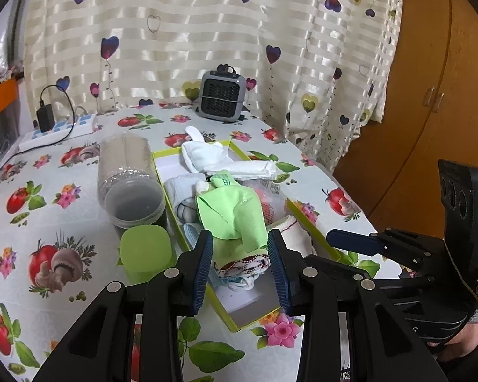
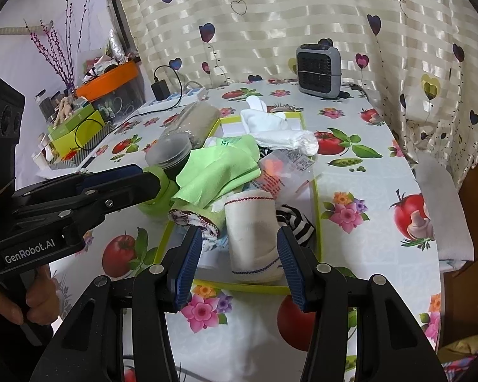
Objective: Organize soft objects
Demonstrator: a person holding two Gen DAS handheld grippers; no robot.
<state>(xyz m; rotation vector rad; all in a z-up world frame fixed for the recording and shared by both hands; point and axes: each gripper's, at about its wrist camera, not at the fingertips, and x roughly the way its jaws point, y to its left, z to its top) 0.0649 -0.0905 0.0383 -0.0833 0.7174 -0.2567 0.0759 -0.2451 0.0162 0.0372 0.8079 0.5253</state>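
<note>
A shallow box with a yellow-green rim [image 1: 221, 313] [image 2: 239, 286] lies on the fruit-print tablecloth and holds a pile of soft things. A light green cloth [image 1: 235, 213] [image 2: 220, 172] lies on top, over a roll with red trim [image 1: 242, 262]. My left gripper [image 1: 240, 234] [image 2: 151, 180] hangs open just short of that roll, with the cloth showing between its fingers. A rolled white sock [image 2: 251, 238] [image 1: 290, 226] lies at the box's near end. My right gripper [image 2: 239, 229] [image 1: 337, 238] stands open around it, pads apart from it. White cloths [image 1: 213, 156] [image 2: 280, 137] fill the far end.
A clear jar [image 1: 130, 191] lies on its side left of the box, with a green lid [image 1: 145, 251] beside it. A striped sock [image 2: 296, 226] and a plastic packet [image 2: 280, 172] are in the box. A small grey heater [image 1: 223, 95] and a power strip [image 1: 57, 130] stand at the back.
</note>
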